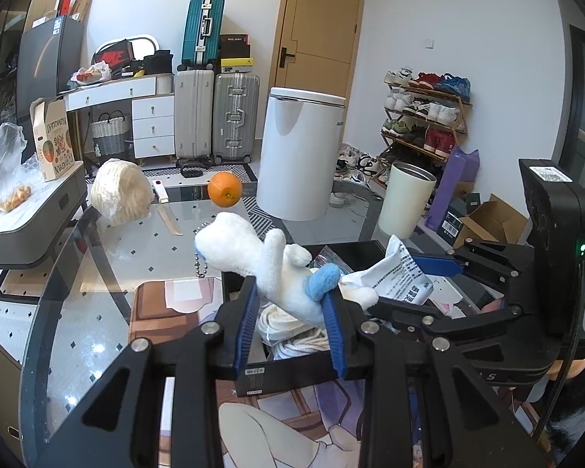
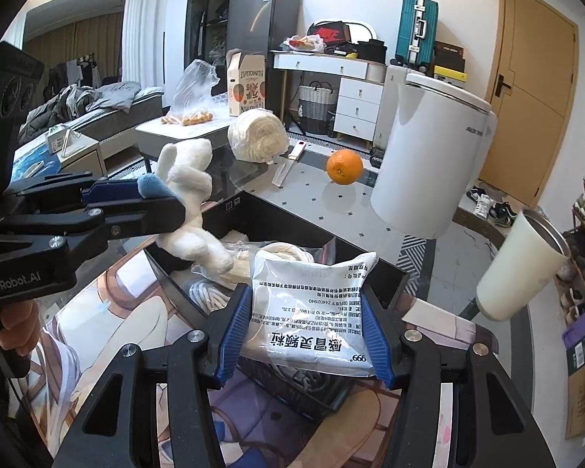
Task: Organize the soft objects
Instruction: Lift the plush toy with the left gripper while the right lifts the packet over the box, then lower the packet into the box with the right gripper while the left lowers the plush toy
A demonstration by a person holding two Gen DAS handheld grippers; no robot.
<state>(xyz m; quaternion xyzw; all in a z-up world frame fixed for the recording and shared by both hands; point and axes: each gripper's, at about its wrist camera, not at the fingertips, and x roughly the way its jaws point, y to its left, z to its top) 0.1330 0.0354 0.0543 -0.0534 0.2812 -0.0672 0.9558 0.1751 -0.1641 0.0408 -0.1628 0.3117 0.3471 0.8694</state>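
Observation:
My left gripper (image 1: 292, 304) is shut on a white plush toy with blue ears (image 1: 269, 261) and holds it above a black box (image 1: 253, 374) that contains white rope (image 1: 292, 331). The toy also shows in the right wrist view (image 2: 187, 202), held over the box's left side. My right gripper (image 2: 306, 323) is shut on a white printed soft packet (image 2: 312, 308) above the same black box (image 2: 386, 269). The packet shows at the right in the left wrist view (image 1: 401, 277).
On the glass table stand an orange (image 1: 225, 189), a cream woven bundle (image 1: 121, 193), a white knife-like tool (image 1: 165, 210), a tall white bin (image 1: 298, 152) and a cream cup (image 1: 405, 199). A printed mat (image 2: 109, 312) lies under the box.

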